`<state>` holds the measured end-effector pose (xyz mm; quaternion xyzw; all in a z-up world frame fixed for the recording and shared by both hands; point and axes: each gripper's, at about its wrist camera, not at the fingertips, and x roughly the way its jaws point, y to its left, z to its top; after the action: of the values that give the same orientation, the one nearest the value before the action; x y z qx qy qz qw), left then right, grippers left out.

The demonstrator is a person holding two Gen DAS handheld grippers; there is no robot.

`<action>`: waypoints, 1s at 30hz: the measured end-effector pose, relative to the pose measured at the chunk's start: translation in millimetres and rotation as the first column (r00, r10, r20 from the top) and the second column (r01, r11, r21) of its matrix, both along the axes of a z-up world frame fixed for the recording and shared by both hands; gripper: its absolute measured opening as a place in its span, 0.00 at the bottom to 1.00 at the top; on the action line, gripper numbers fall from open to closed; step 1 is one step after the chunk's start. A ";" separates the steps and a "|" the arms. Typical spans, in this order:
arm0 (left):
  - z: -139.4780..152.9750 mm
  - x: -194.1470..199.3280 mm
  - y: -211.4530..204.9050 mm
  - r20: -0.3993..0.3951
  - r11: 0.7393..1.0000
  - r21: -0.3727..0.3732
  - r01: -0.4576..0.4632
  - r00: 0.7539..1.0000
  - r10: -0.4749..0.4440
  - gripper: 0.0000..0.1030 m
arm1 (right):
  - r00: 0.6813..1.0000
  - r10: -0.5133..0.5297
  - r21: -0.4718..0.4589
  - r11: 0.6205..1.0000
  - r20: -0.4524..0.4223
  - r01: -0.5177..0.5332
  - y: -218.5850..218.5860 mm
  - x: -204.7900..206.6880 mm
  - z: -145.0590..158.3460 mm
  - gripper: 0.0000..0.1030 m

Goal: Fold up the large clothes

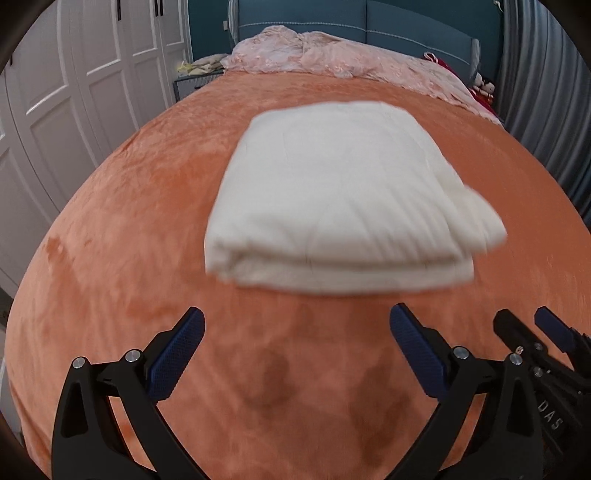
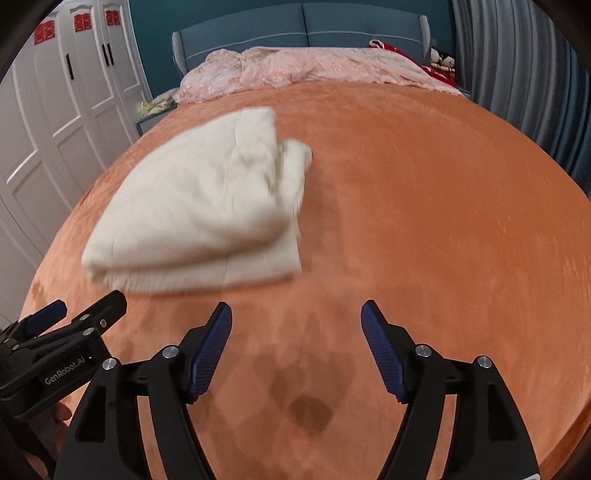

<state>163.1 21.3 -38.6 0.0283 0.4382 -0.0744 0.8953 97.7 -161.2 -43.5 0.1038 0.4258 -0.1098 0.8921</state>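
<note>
We count two tongs over the orange plush bedspread (image 1: 110,229). Our left gripper (image 1: 297,325) stands released, its two blue-padded fingers (image 1: 177,354) spread wide with nothing between them but bare bedspread. Our right gripper (image 2: 296,317) is likewise released, its two fingers (image 2: 210,347) parted and gripping nothing. Each tong shows in the other's view: the right one at the lower right edge of the left wrist view, the left one at the lower left edge of the right wrist view, so the pair sit side by side, close together.

There is one task garment: a cream-white folded garment (image 1: 332,199), lying flat on the bedspread in several stacked layers. It rests just ahead of the left gripper's fingertips, apart from them, and ahead and to the left of the right gripper (image 2: 199,206). One rounded fold sticks out at its right side.

Far beyond the tongs we see one crumpled pink quilt (image 1: 332,55) against one blue headboard (image 1: 406,22), one white wardrobe (image 1: 74,74) to the left with three red paper cuttings (image 2: 79,22) on its doors, and grey curtains (image 1: 546,92) to the right.
</note>
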 end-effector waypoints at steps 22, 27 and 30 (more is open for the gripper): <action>8.7 -90.1 15.0 0.019 0.997 0.077 -0.026 1.000 0.025 0.95 | 0.998 0.054 -0.056 0.997 0.016 -0.053 39.1 -90.9 10.4 0.71; 13.1 -99.5 16.0 0.035 0.994 0.096 -0.045 0.999 0.042 0.95 | 0.999 0.045 -0.054 0.998 0.023 -0.044 40.6 -100.0 13.0 0.71; 14.9 -103.6 16.8 0.050 0.992 0.110 -0.055 0.998 0.050 0.95 | 0.999 0.044 -0.055 0.998 0.025 -0.043 41.4 -103.1 13.9 0.71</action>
<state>59.5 38.2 -23.7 0.0684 0.4213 -0.0258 0.9040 -5.4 -119.7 -29.7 0.0716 0.4130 -0.1006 0.9023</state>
